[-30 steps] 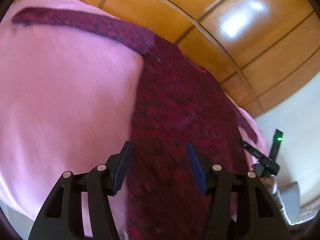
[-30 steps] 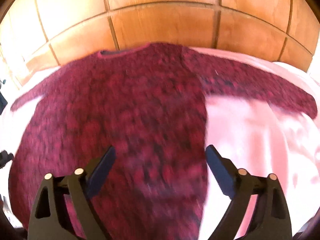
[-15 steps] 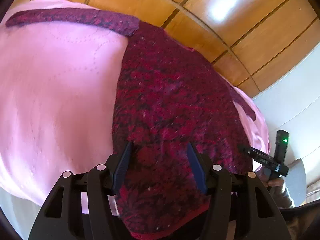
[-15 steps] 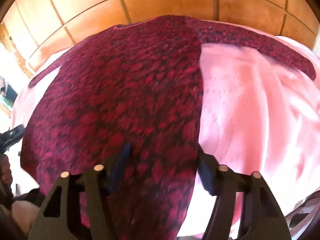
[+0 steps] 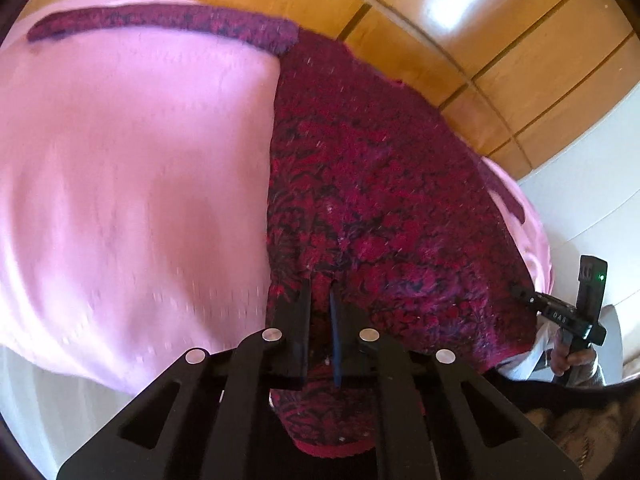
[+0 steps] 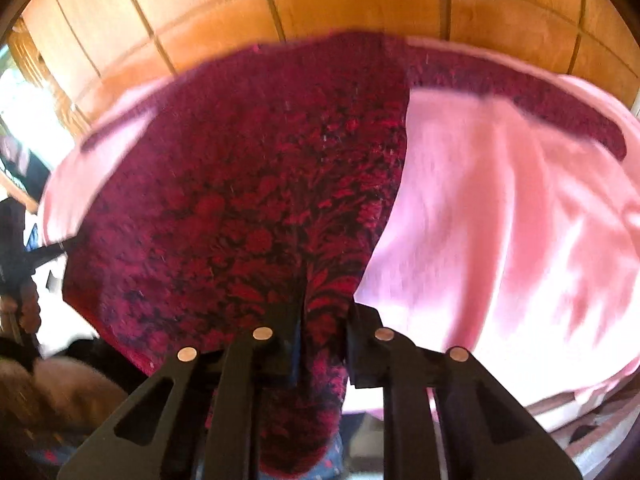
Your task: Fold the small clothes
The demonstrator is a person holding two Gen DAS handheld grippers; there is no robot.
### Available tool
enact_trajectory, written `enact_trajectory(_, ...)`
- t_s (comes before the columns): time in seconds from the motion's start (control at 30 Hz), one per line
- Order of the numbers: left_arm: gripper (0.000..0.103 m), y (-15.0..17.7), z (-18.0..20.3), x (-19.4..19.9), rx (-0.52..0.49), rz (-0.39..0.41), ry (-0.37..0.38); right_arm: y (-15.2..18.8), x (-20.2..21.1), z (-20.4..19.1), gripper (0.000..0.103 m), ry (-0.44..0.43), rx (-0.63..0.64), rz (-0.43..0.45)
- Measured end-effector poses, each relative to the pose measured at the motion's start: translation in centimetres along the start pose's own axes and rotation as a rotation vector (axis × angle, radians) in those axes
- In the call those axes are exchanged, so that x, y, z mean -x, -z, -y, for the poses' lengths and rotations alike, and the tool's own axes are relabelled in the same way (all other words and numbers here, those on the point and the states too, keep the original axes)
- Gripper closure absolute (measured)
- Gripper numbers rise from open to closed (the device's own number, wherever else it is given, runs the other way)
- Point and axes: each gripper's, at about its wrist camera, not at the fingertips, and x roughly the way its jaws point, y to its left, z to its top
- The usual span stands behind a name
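A dark red patterned knit sweater (image 5: 384,184) lies spread flat on a pink bedcover (image 5: 132,168), sleeves stretched out to both sides. My left gripper (image 5: 320,292) is shut on the sweater's near hem by its left bottom corner. My right gripper (image 6: 320,280) is shut on the hem of the same sweater (image 6: 256,184) by its right bottom corner, with the pink cover (image 6: 500,216) beside it. A fold of hem hangs below each gripper. The right gripper also shows at the right edge of the left wrist view (image 5: 568,312).
A wooden panelled headboard (image 5: 460,40) runs along the far side of the bed; it also shows in the right wrist view (image 6: 320,4). A white wall (image 5: 592,184) stands at the right. The bed's near edge lies just under both grippers.
Both grippers were open over the sweater's lower part. They have dropped back to the near hem and closed on it, one at each bottom corner.
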Motion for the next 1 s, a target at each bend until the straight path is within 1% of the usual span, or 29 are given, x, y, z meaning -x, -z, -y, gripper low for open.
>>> enact_trajectory(0.03,0.096,0.0,0.1,-0.1,-0.007,-0.008,-0.009,0.3,-0.4,0.0,0.089,0.008,0.003,-0.008)
enact_trajectory(0.07,0.096,-0.2,0.2,-0.1,-0.008,-0.009,-0.017,0.1,-0.4,0.2,0.088,-0.004,-0.013,-0.008)
enact_trajectory(0.1,0.094,-0.6,0.2,0.1,-0.001,-0.010,-0.019,-0.1,-0.3,0.5,0.088,-0.027,-0.037,-0.009)
enact_trajectory(0.13,0.093,-1.3,0.5,0.3,-0.004,-0.011,-0.014,-0.7,0.1,0.9,0.085,-0.056,-0.053,-0.002)
enact_trajectory(0.17,0.089,-1.9,0.9,0.5,-0.023,0.009,-0.034,-1.1,0.3,1.2,0.080,-0.063,-0.060,0.010)
enact_trajectory(0.2,0.078,-2.5,1.3,0.8,-0.046,0.037,-0.058,-1.7,0.8,1.8,0.074,-0.059,-0.079,0.034)
enact_trajectory(0.23,0.071,-3.0,1.6,1.0,-0.067,0.059,-0.073,-2.5,1.3,3.0,0.063,-0.043,-0.121,0.072)
enact_trajectory(0.27,0.059,-3.7,2.1,1.1,-0.083,0.086,-0.084,-3.2,1.7,4.3,0.057,-0.040,-0.170,0.102)
enact_trajectory(0.3,0.054,-4.3,2.5,1.2,-0.095,0.106,-0.084,-4.0,2.2,6.1,0.057,-0.047,-0.238,0.141)
enact_trajectory(0.33,0.054,-5.3,3.2,1.0,-0.114,0.134,-0.079,-4.6,2.5,7.7,0.057,-0.051,-0.293,0.174)
enact_trajectory(0.37,0.054,-6.1,3.9,0.6,-0.130,0.151,-0.079,-5.3,2.9,10.2,0.055,-0.046,-0.380,0.222)
enact_trajectory(0.4,0.054,-7.0,4.5,0.0,-0.142,0.156,-0.077,-5.8,3.0,12.4,0.055,-0.039,-0.455,0.255)
enact_trajectory(0.43,0.054,-7.5,5.0,-0.5,-0.149,0.158,-0.073,-6.5,3.0,15.7,0.054,-0.040,-0.565,0.300)
enact_trajectory(0.5,0.054,-8.8,6.3,-2.3,-0.165,0.154,-0.058,-7.2,2.6,19.9,0.054,-0.043,-0.710,0.355)
enact_trajectory(0.57,0.054,-9.4,7.1,-4.1,-0.179,0.133,-0.066,-7.9,1.6,24.5,0.056,-0.072,-0.881,0.412)
enact_trajectory(0.63,0.054,-9.9,8.1,-5.9,-0.196,0.106,-0.072,-8.6,0.3,28.0,0.058,-0.105,-1.012,0.459)
enact_trajectory(0.7,0.054,-10.1,8.6,-7.3,-0.204,0.090,-0.074,-9.4,-0.9,29.8,0.058,-0.110,-1.087,0.477)
enact_trajectory(0.73,0.054,-10.3,8.9,-8.0,-0.207,0.079,-0.075,-9.9,-2.0,30.9,0.058,-0.124,-1.134,0.472)
enact_trajectory(0.8,0.054,-10.4,9.1,-9.3,-0.206,0.059,-0.085,-10.6,-3.4,31.9,0.060,-0.118,-1.179,0.456)
enact_trajectory(0.83,0.054,-10.3,9.0,-9.6,-0.206,0.050,-0.088,-10.8,-4.0,32.4,0.067,-0.117,-1.204,0.453)
enact_trajectory(0.87,0.054,-10.2,8.8,-9.9,-0.208,0.042,-0.095,-11.0,-4.3,33.1,0.081,-0.105,-1.227,0.455)
enact_trajectory(0.9,0.054,-10.1,8.7,-10.2,-0.211,0.035,-0.102,-11.0,-3.9,33.5,0.090,-0.070,-1.233,0.456)
enact_trajectory(0.93,0.054,-10.0,8.4,-10.5,-0.208,0.020,-0.113,-11.0,-3.3,33.8,0.095,0.015,-1.223,0.452)
enact_trajectory(1.0,0.054,-9.8,7.7,-10.7,-0.188,0.010,-0.106,-10.4,-3.1,33.9,0.096,0.073,-1.206,0.436)
